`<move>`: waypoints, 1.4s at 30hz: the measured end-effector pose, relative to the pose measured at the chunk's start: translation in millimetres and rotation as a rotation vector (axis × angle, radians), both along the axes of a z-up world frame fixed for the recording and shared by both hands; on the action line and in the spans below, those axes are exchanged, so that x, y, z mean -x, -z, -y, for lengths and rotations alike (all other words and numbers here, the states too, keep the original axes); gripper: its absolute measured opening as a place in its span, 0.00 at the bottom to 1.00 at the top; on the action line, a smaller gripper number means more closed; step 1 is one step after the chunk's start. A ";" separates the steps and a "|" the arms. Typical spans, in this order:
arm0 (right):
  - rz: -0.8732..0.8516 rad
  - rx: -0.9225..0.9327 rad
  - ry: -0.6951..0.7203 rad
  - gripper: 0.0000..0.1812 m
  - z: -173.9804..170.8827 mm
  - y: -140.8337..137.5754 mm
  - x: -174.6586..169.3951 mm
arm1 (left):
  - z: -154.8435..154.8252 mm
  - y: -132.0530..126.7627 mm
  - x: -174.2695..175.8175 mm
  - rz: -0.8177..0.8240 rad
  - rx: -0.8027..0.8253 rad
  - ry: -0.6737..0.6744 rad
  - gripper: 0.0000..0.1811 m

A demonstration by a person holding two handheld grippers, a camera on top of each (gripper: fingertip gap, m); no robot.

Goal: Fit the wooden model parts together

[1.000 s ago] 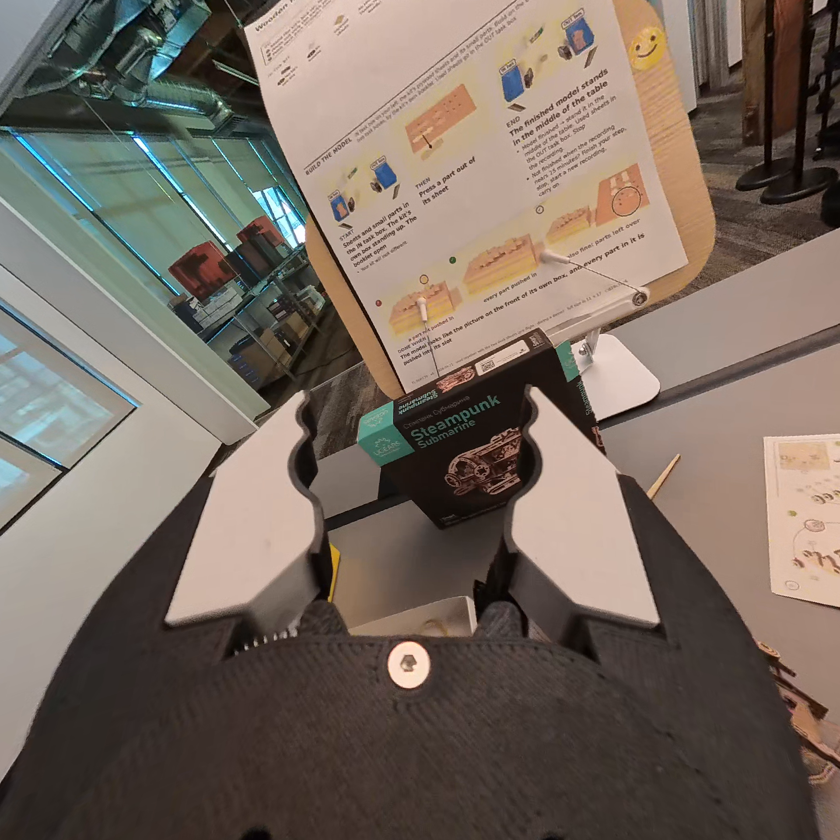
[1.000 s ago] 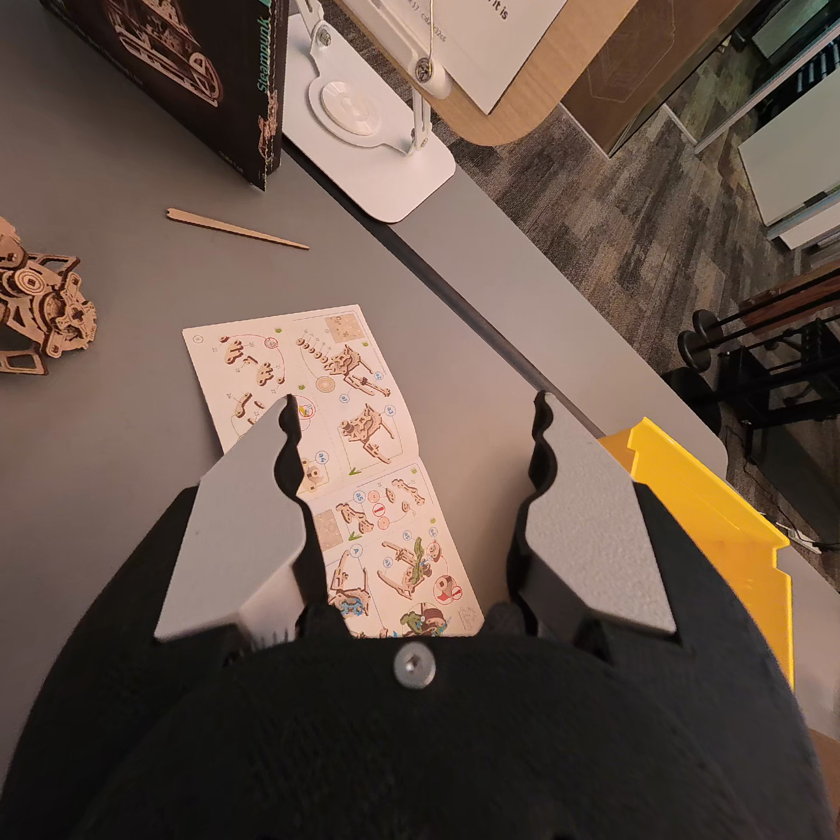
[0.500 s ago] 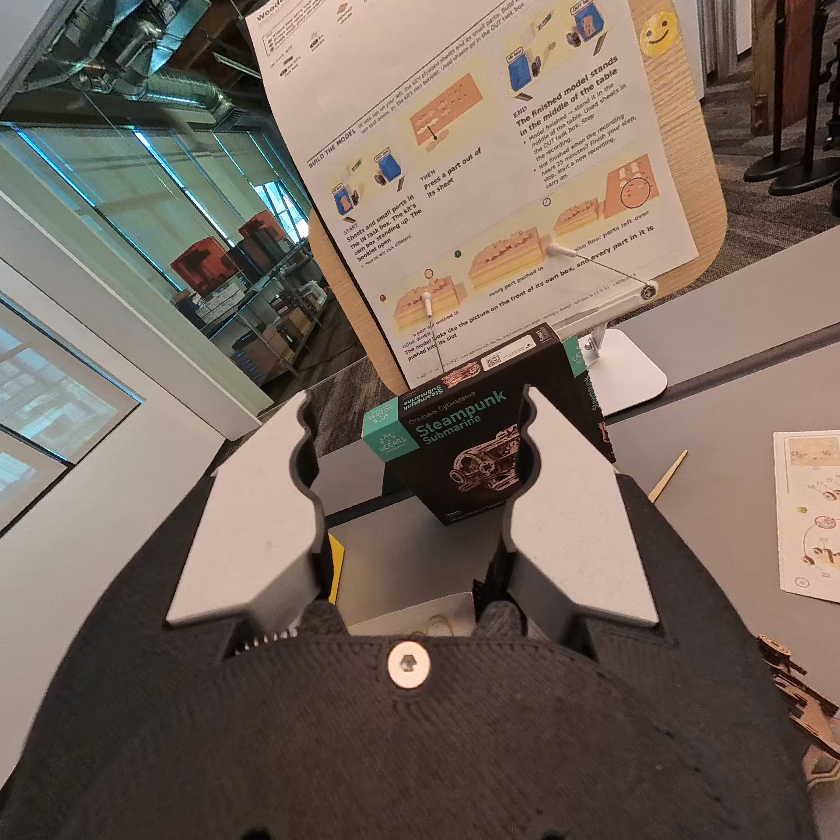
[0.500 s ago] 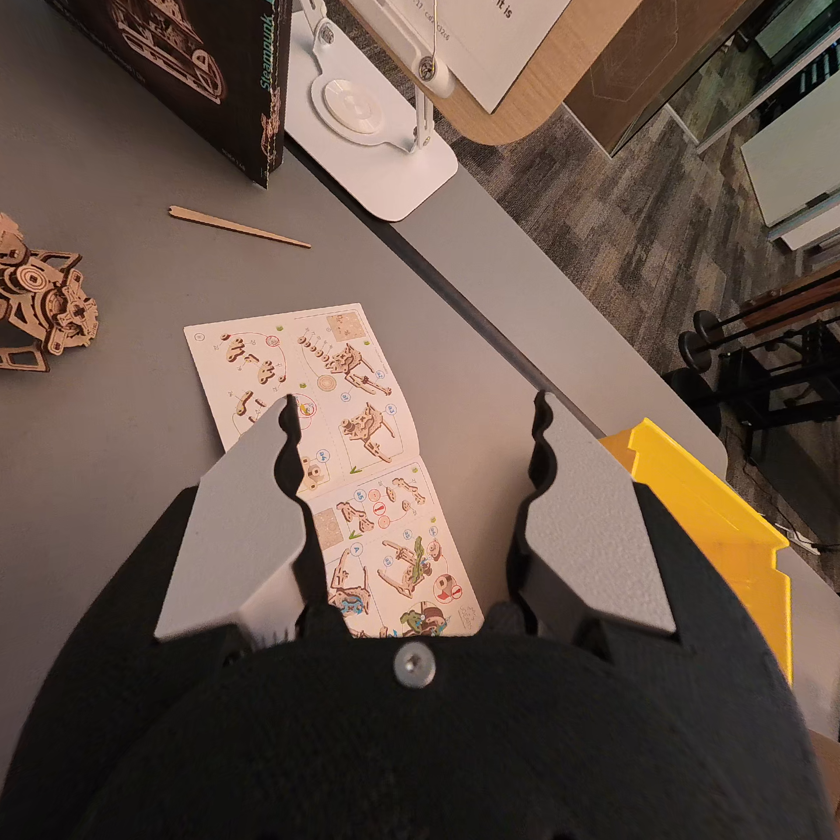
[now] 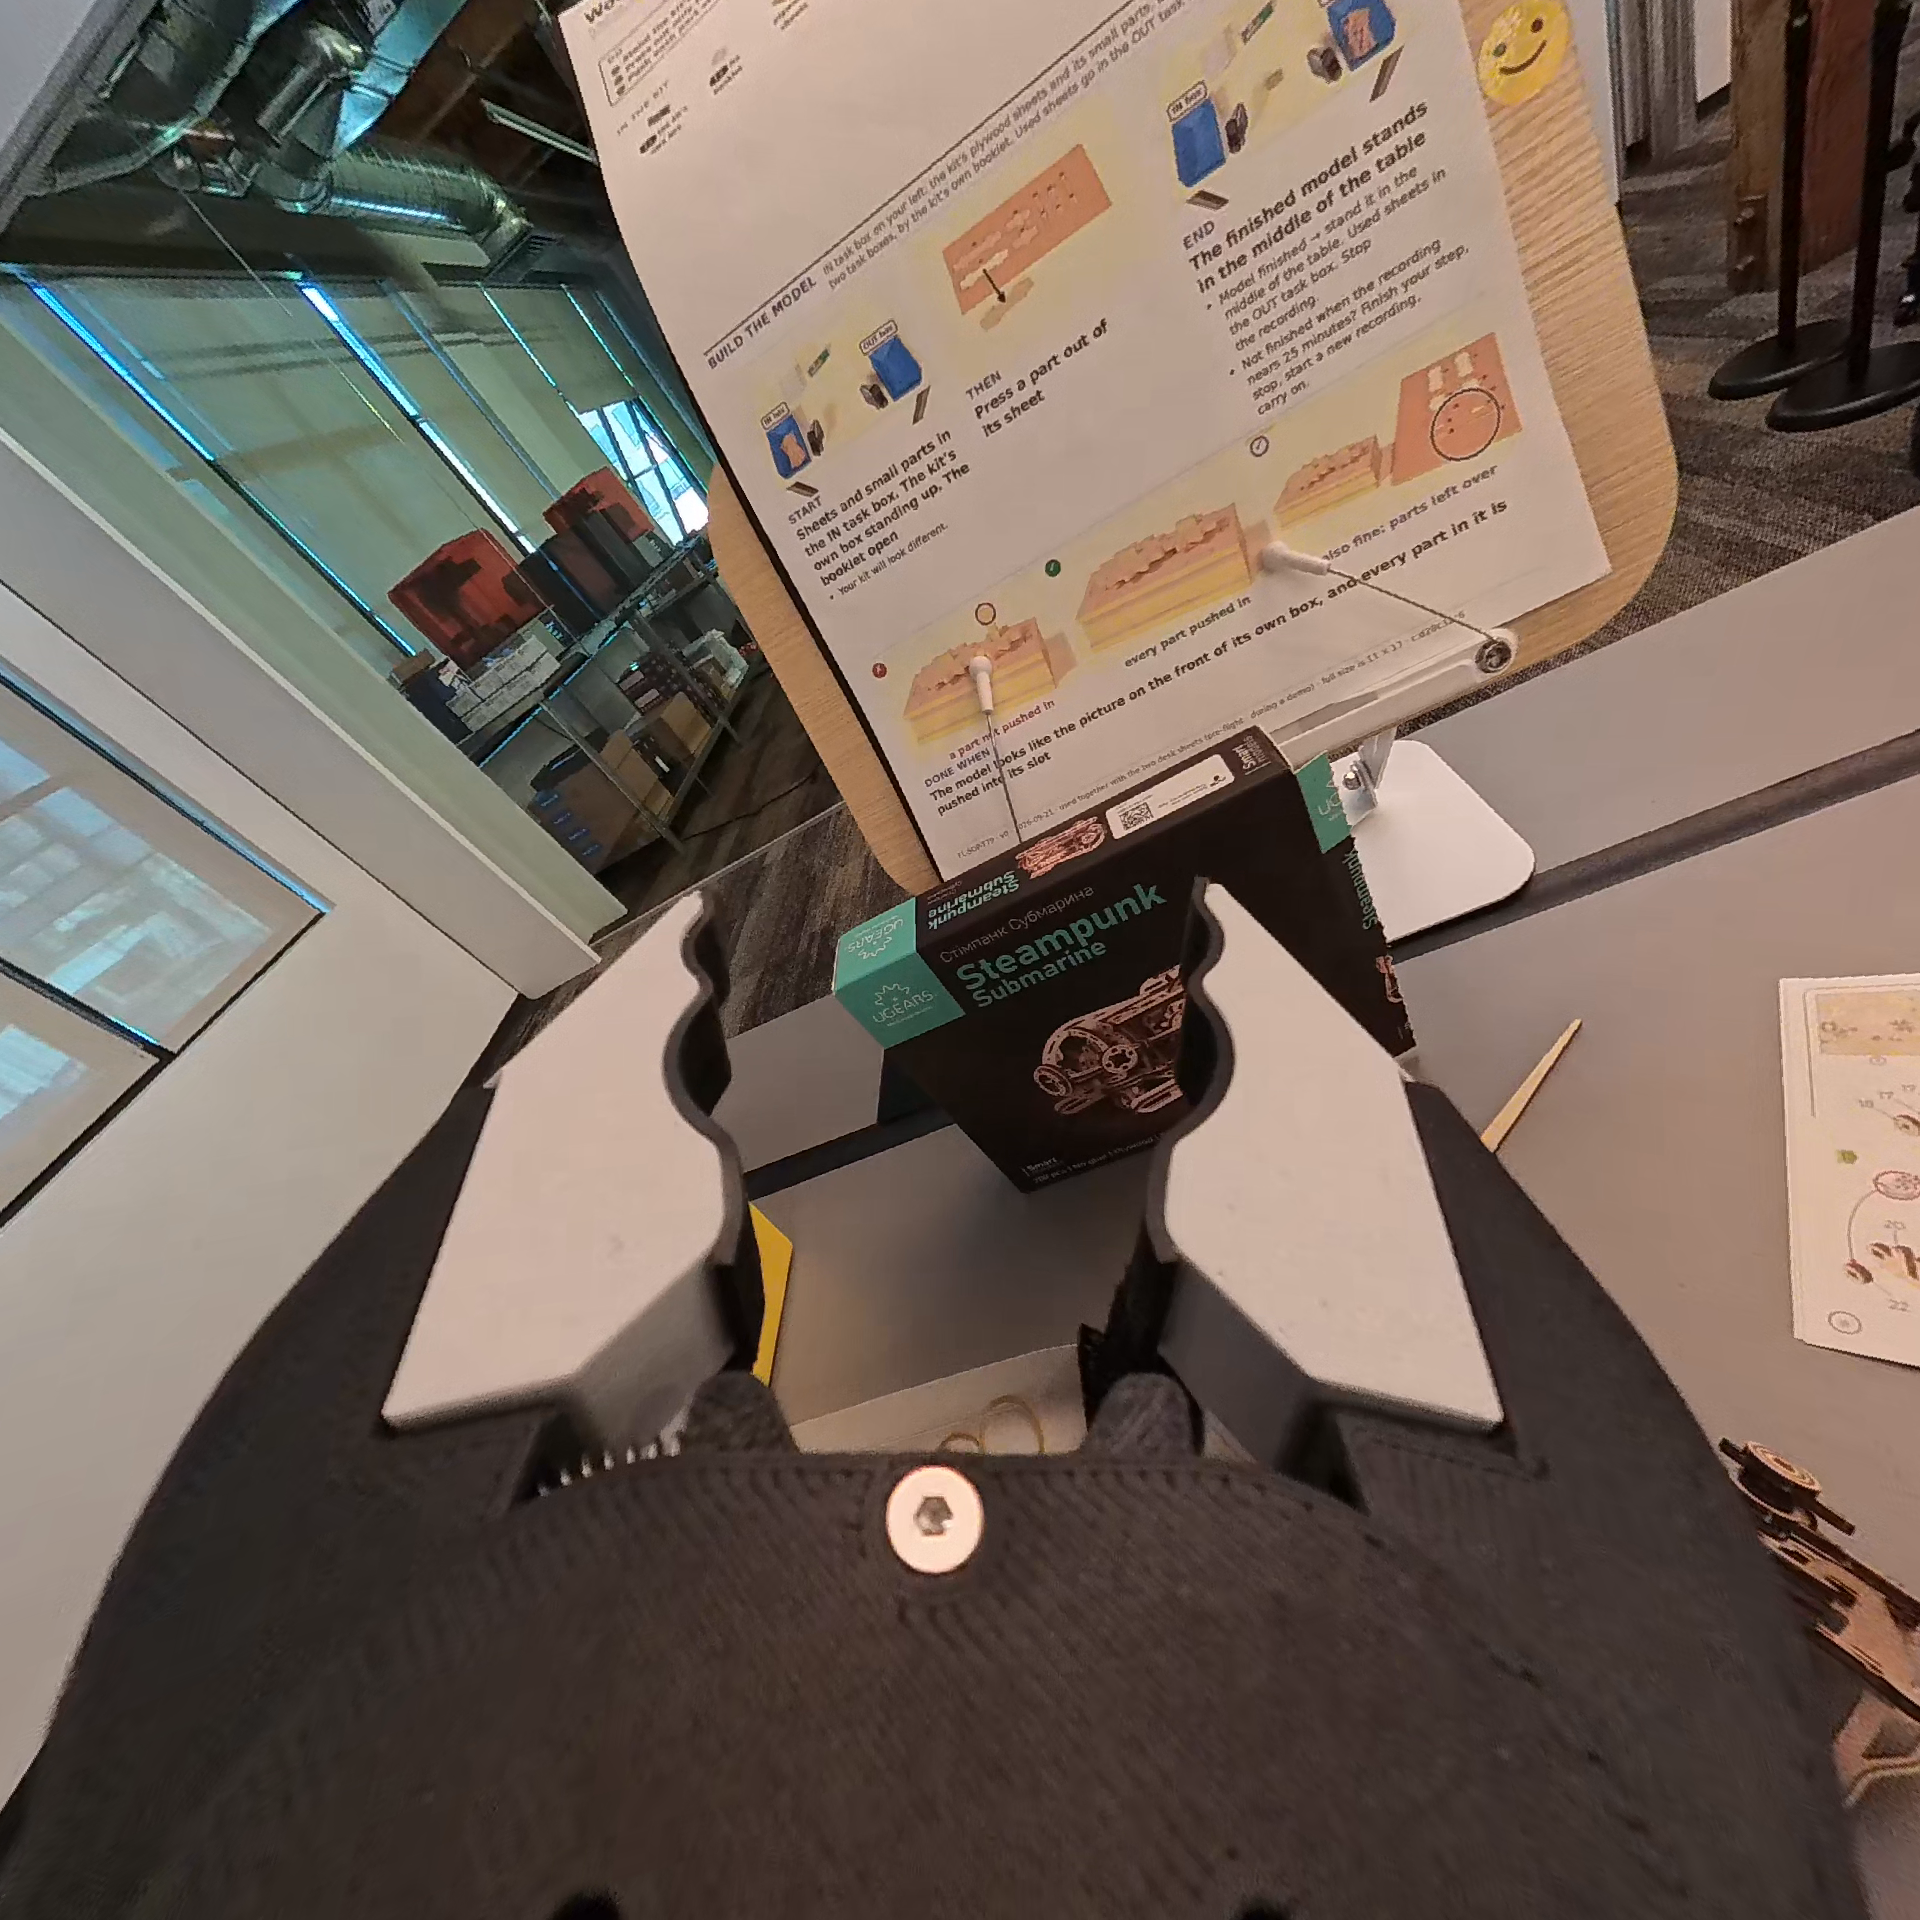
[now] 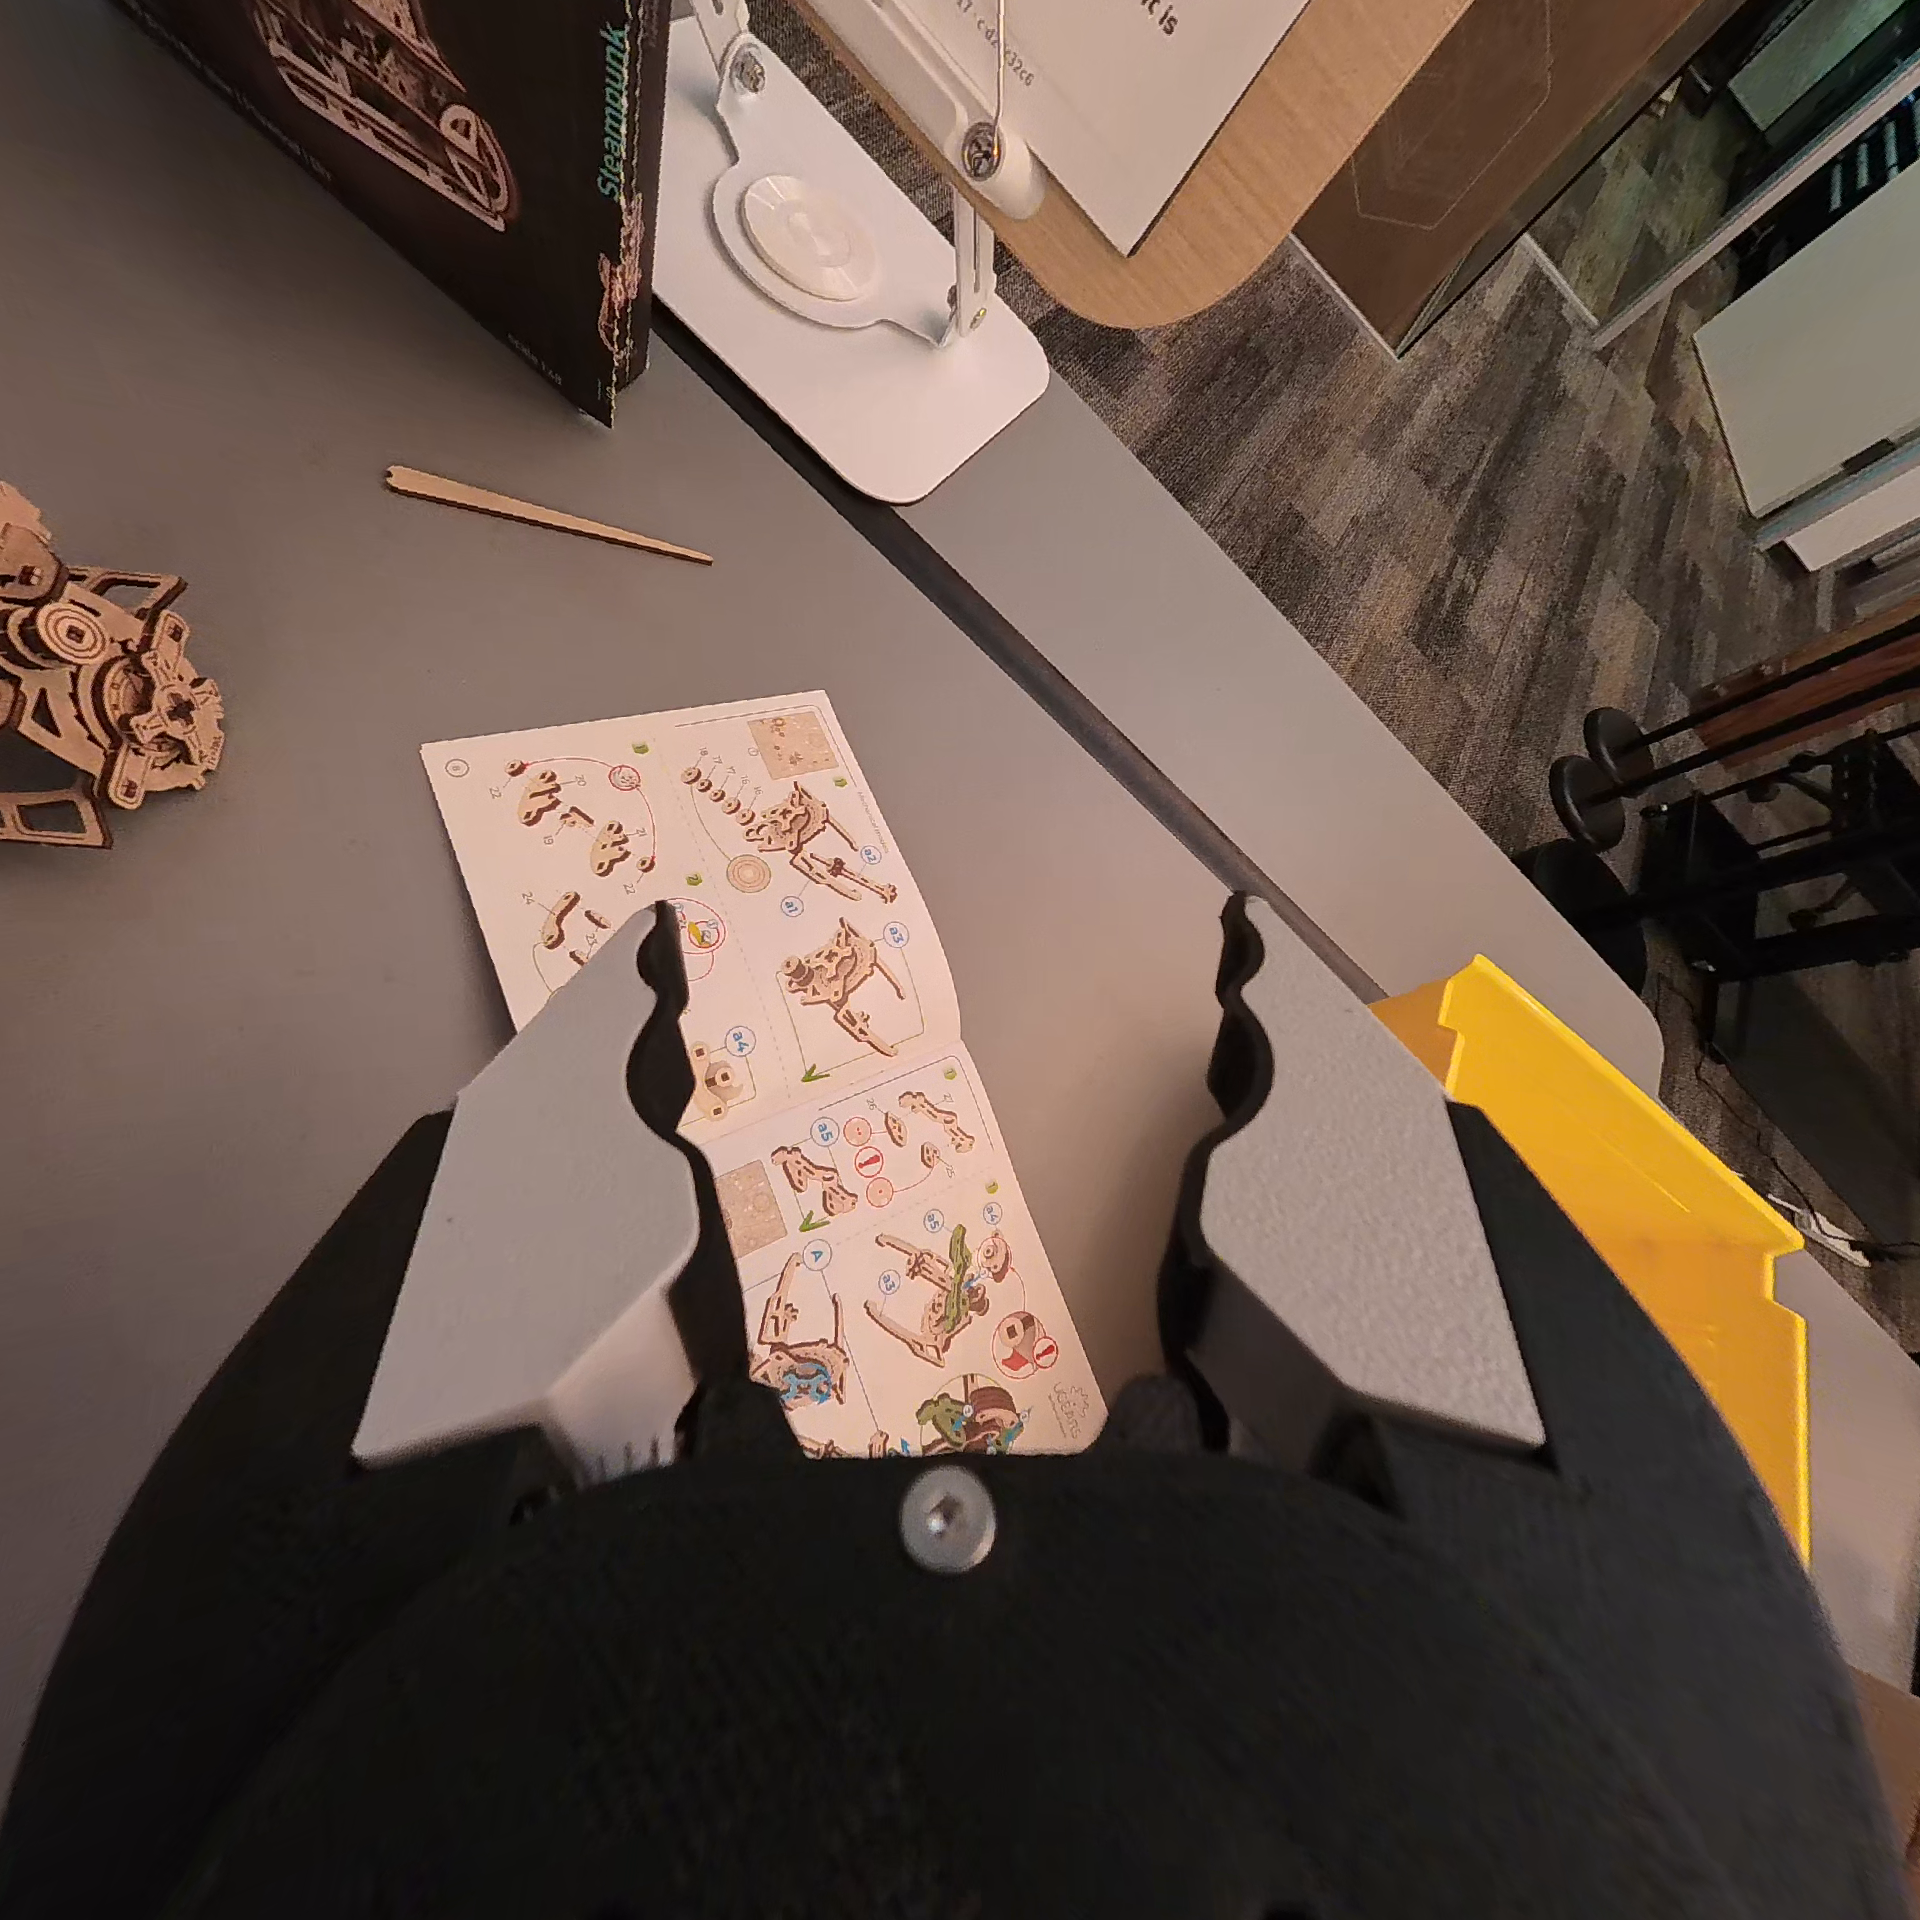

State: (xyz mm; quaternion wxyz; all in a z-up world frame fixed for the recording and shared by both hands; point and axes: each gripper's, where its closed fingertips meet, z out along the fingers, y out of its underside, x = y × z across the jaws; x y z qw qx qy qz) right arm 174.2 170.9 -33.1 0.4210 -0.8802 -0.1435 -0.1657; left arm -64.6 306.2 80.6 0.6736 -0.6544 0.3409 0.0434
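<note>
Grey table (image 6: 260, 935) carries everything. Black kit box (image 5: 1091, 997) stands upright at the far edge, before a white stand (image 6: 862, 343). Open booklet (image 6: 790, 1039) lies flat under the right claw (image 6: 945, 914), which gapes wide, empty. Left claw (image 5: 951, 914) likewise wide, empty. Part-built wooden model (image 6: 94, 675) sits left of the booklet, apart. Wooden stick (image 6: 540, 514) lies near the box.

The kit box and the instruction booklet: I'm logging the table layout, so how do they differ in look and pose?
The kit box stands upright at the back of the grey table; the instruction booklet lies flat and open nearer the right gripper. The kit box is dark with teal trim; the instruction booklet is pale with coloured assembly drawings. Both rest on the table, untouched by either gripper.
</note>
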 end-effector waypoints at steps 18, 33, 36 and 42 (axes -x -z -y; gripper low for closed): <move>0.186 -0.262 0.286 0.60 22.1 -70.4 -60.3 | -2.3 -20.0 26.4 0.072 0.018 -0.013 0.48; 0.209 -0.348 0.311 0.59 30.0 -92.2 -66.5 | 13.4 -35.9 29.9 0.081 -0.025 0.005 0.47; 0.212 -0.347 0.317 0.59 30.5 -92.2 -68.5 | 13.5 -36.7 30.7 0.085 -0.022 0.007 0.47; 0.210 -0.342 0.321 0.59 30.5 -91.0 -70.8 | 16.3 -37.6 29.0 0.082 -0.024 0.017 0.47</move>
